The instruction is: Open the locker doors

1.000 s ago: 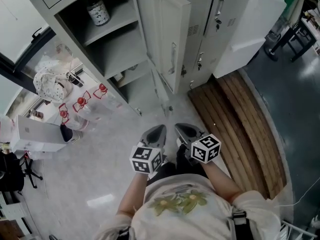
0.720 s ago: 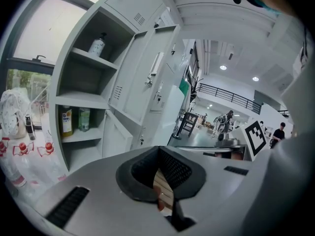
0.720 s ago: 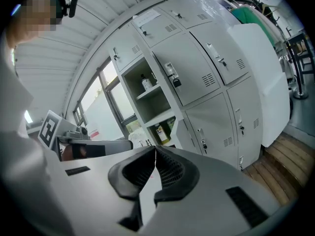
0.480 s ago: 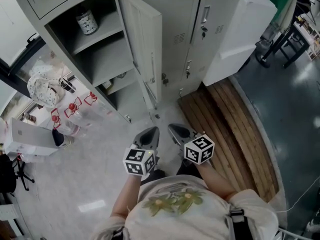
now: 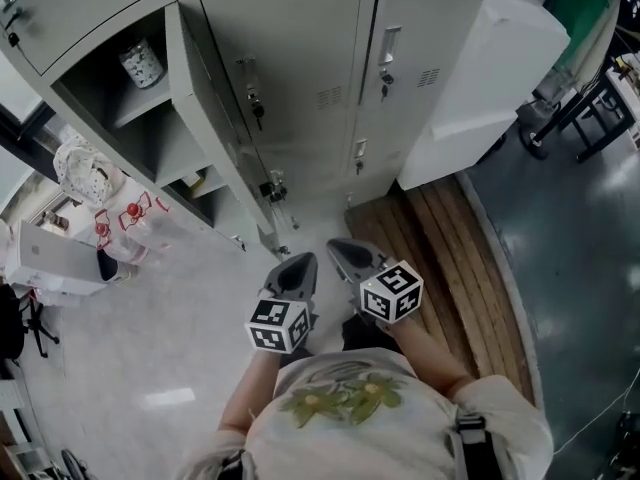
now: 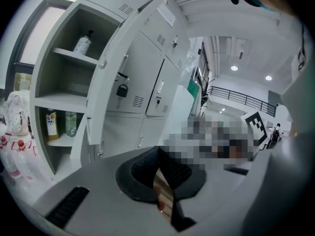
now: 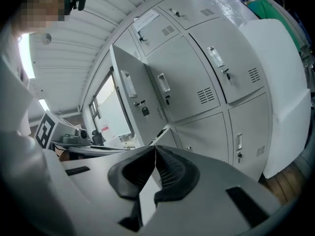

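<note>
Room: an indoor hall with a strip-lit ceiling, seen in both gripper views.
Floor [image 5: 150, 348]: pale grey and glossy on the left, darker grey on the far right.
Lockers [image 5: 330, 28]: a grey metal bank across the top of the head view, standing on the floor in front of the person.
Wooden platform [image 5: 460, 268]: slatted planks on the floor, at the foot of the lockers' right part.
White panel [image 5: 490, 78]: leans against the right end of the lockers.
Open door [image 5: 215, 118]: swung out towards the person, seen edge-on, left of the closed doors [image 5: 300, 58].
Open compartment [image 5: 120, 118]: shelved; a patterned white container [image 5: 140, 63] stands on the upper shelf, two bottles [image 6: 59, 124] on a lower one.
White box [image 5: 55, 258]: on the floor left of the lockers, beside a spotted bag [image 5: 85, 173].
Left gripper [image 5: 300, 261]: held near the body, well apart from the lockers; its fingers are pressed together on nothing.
Right gripper [image 5: 345, 248]: just beside the left one, fingers likewise pressed together and empty.
</note>
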